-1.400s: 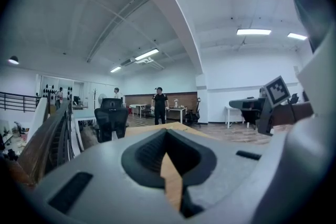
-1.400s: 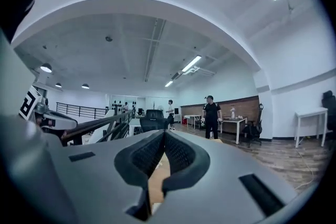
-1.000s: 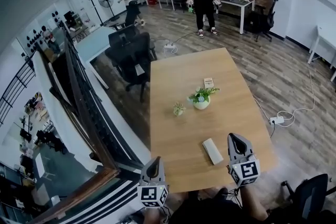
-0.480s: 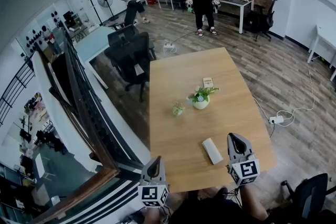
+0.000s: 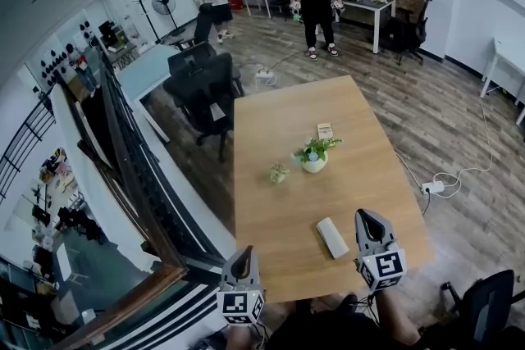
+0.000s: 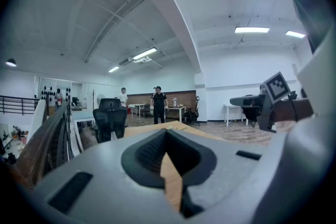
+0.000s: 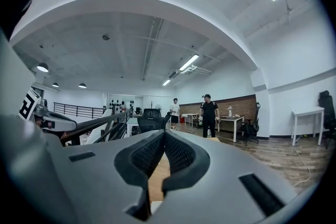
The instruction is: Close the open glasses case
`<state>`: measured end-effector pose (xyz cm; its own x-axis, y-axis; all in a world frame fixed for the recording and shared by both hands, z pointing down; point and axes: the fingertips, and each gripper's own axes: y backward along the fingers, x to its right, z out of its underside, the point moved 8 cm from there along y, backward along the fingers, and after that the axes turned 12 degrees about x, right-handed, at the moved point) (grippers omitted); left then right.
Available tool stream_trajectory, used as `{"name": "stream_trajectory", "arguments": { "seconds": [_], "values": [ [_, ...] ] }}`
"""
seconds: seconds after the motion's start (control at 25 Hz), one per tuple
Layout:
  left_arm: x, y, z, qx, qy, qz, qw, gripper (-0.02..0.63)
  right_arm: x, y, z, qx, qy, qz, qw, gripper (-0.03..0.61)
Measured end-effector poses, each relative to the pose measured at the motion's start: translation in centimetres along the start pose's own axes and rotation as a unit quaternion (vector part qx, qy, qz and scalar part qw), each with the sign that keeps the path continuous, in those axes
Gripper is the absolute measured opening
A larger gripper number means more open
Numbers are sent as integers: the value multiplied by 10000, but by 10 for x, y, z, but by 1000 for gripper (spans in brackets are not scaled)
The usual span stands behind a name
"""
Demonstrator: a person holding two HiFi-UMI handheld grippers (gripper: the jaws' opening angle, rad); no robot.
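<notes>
Case (image 5: pixel 332 236) lies flat on the table (image 5: pixel 279 111) near its front edge, just left of the right gripper (image 5: pixel 363 215) and not touching it; whether its lid is open cannot be told. The left gripper (image 5: pixel 244 252) is at the table's front left corner, and both grippers have their jaws pressed together, empty. A big plant (image 5: pixel 314 153), a small plant (image 5: pixel 280 171) and a box (image 5: pixel 326 129) stand farther back, well apart from the case.

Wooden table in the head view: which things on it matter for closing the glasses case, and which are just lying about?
For the job: white oblong glasses case; left gripper and right gripper, both shut and empty.

Lying about: leafy plant in a round white pot; small green plant; small flat tan box.
</notes>
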<state>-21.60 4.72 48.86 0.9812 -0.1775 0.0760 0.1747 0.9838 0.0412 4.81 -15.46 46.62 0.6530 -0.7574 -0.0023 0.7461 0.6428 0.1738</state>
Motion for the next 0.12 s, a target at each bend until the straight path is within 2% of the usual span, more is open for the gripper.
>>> {"name": "stream_trajectory", "arguments": {
  "seconds": [0.12],
  "values": [
    [0, -2, 0, 7, -10, 10, 10000, -2, 1, -2, 1, -5, -3, -8, 10000, 15]
  ]
}}
